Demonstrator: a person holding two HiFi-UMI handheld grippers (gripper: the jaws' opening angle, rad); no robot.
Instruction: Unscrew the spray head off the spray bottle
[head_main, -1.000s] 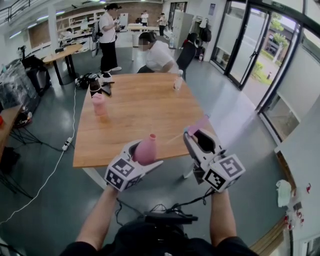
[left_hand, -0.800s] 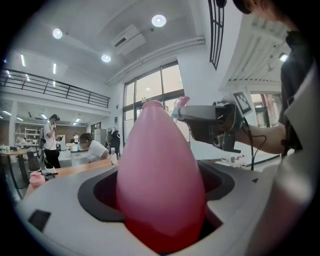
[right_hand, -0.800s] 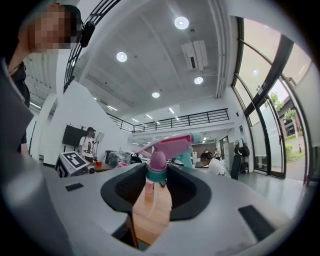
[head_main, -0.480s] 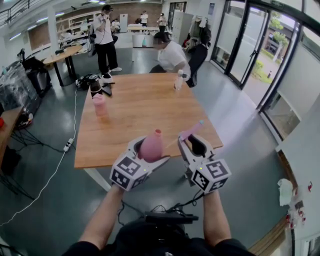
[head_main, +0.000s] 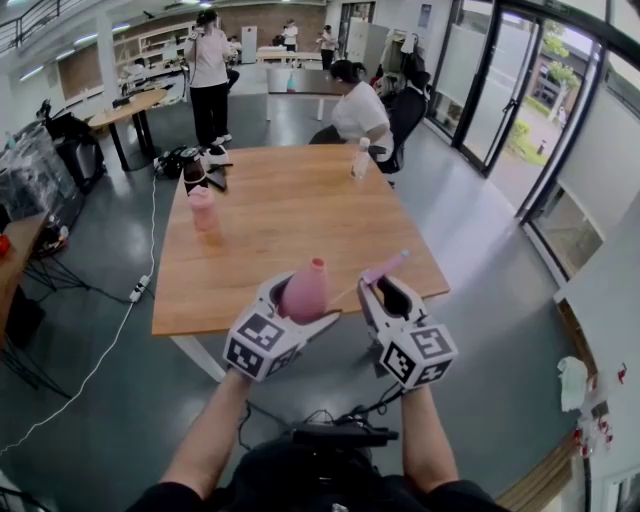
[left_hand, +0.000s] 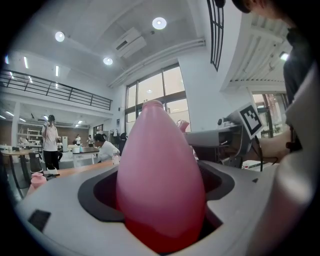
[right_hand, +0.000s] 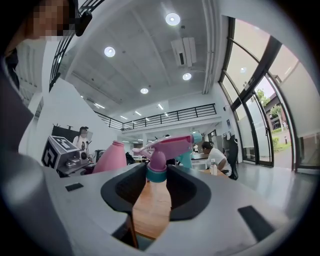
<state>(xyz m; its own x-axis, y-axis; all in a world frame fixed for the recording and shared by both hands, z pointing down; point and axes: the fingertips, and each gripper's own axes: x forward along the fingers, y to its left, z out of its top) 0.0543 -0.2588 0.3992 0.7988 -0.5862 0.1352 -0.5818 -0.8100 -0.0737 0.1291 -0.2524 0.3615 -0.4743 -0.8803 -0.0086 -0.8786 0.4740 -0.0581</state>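
Head view: bottle (head_main: 303, 292) near table (head_main: 280, 215) edge

Wears a dark top (head_main: 300, 488) along the bottom edge of the head view, with dark short sleeves (head_main: 150, 497) and bare forearms. Carries a black box (head_main: 335, 436) at lower centre, with thin black cables (head_main: 372, 404) looping above it toward the right. Ends in a pale grey left gripper (head_main: 300, 305) and a matching right gripper (head_main: 388, 292), both smooth, rounded moulded shells. Bears a white left marker cube (head_main: 262, 345) and a white right marker cube (head_main: 418, 355), printed with black square patterns. Lines each jaw recess with curved black pads (left_hand: 97, 192). Shows small black rectangular patches (right_hand: 74, 187) on the grey jaw faces in both gripper views.
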